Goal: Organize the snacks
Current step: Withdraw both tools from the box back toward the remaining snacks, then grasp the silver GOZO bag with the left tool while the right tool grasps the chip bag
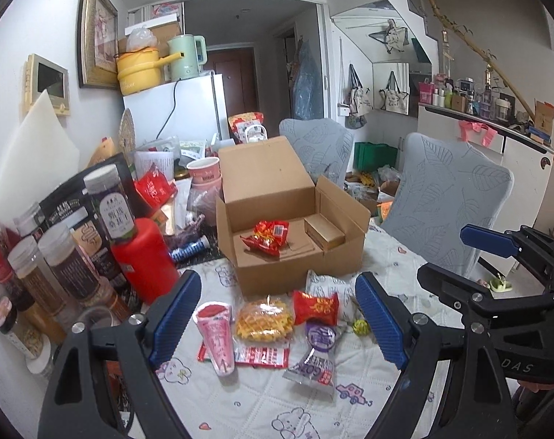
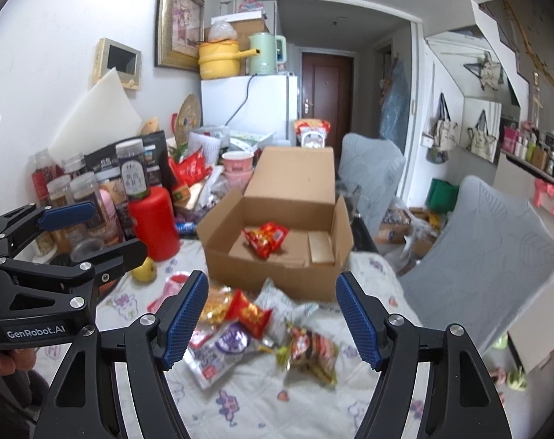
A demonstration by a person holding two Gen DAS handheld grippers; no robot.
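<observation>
An open cardboard box (image 1: 295,256) (image 2: 277,274) stands mid-table and holds red snack packs (image 1: 267,236) (image 2: 266,237) and a gold carton (image 1: 324,234). Loose snacks lie in front of it: a pink cone pack (image 1: 216,333), a yellow waffle pack (image 1: 264,320), a red pack (image 1: 315,307) (image 2: 249,311) and a purple-and-silver pack (image 1: 315,351) (image 2: 222,347). My left gripper (image 1: 278,318) (image 2: 97,234) hovers open over this pile, holding nothing. My right gripper (image 2: 273,322) (image 1: 471,256) is beside it on the right, also open and empty, above a striped pack (image 2: 313,351).
Jars (image 1: 57,263) and a red bottle (image 1: 145,256) crowd the table's left side, with a yellow fruit (image 2: 145,269) near them. Two grey-covered chairs (image 1: 449,201) stand behind and to the right. A hand (image 2: 6,358) holds the left gripper's handle.
</observation>
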